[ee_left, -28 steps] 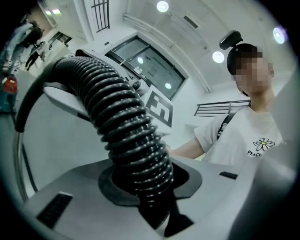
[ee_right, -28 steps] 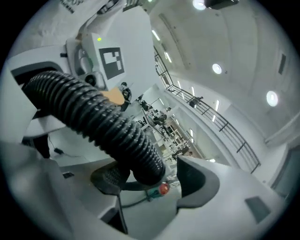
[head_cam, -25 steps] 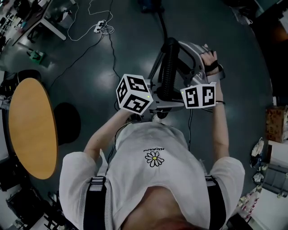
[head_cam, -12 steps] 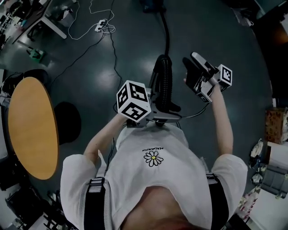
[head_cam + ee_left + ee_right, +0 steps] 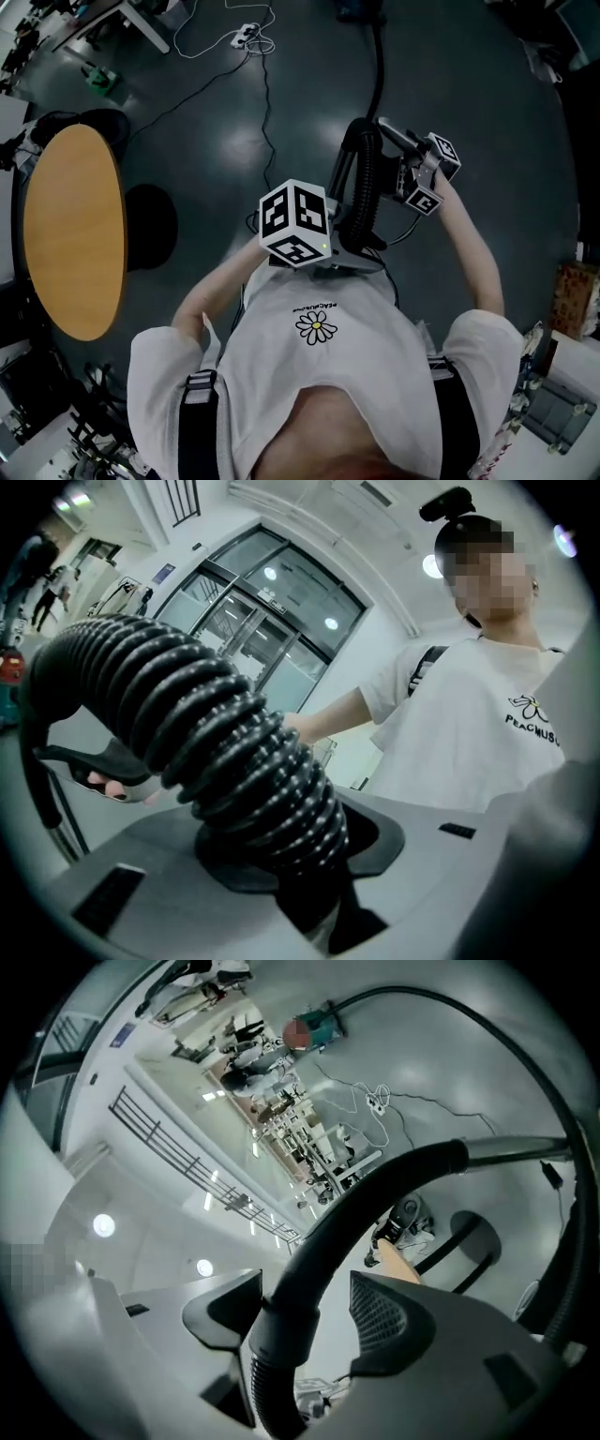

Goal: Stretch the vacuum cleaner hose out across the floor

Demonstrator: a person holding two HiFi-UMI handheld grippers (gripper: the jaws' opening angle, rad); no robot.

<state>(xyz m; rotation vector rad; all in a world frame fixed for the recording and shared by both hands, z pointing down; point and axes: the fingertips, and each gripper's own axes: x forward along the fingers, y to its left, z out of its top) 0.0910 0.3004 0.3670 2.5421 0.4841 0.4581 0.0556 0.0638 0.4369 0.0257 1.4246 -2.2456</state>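
The dark grey-green floor [image 5: 216,141] fills most of the head view, smooth and glossy enough to throw back pale patches of light. At the left edge stands an oval table [image 5: 75,234] with a matte orange-brown wooden top. The lower middle is taken up by the person's white shirt [image 5: 375,375], soft cloth printed with a small daisy. The vacuum cleaner hose [image 5: 364,183] stands in the upper middle of that view, in front of the person's chest and held up off the floor between the two grippers. It is a thick black flexible tube, corrugated in close round ribs of shiny plastic that catch small highlights, and it bends over in an arch at its top. From there a thinner, smooth black length runs up to the frame's top edge. In the right gripper view the ribbing ends in a smooth matte collar [image 5: 277,1335], which passes into a rigid curved tube [image 5: 394,1180] sweeping toward the upper right. The left gripper [image 5: 300,841], grey moulded plastic with black pads, has its jaws clamped on the ribbed part at the bottom centre of its view. The right gripper [image 5: 305,1314] has its jaws apart, with the collar between them lying by the left-hand pad and clear of the mesh-textured right-hand one. A small white power strip [image 5: 248,34] with its looping cord lies on the floor at the top left.
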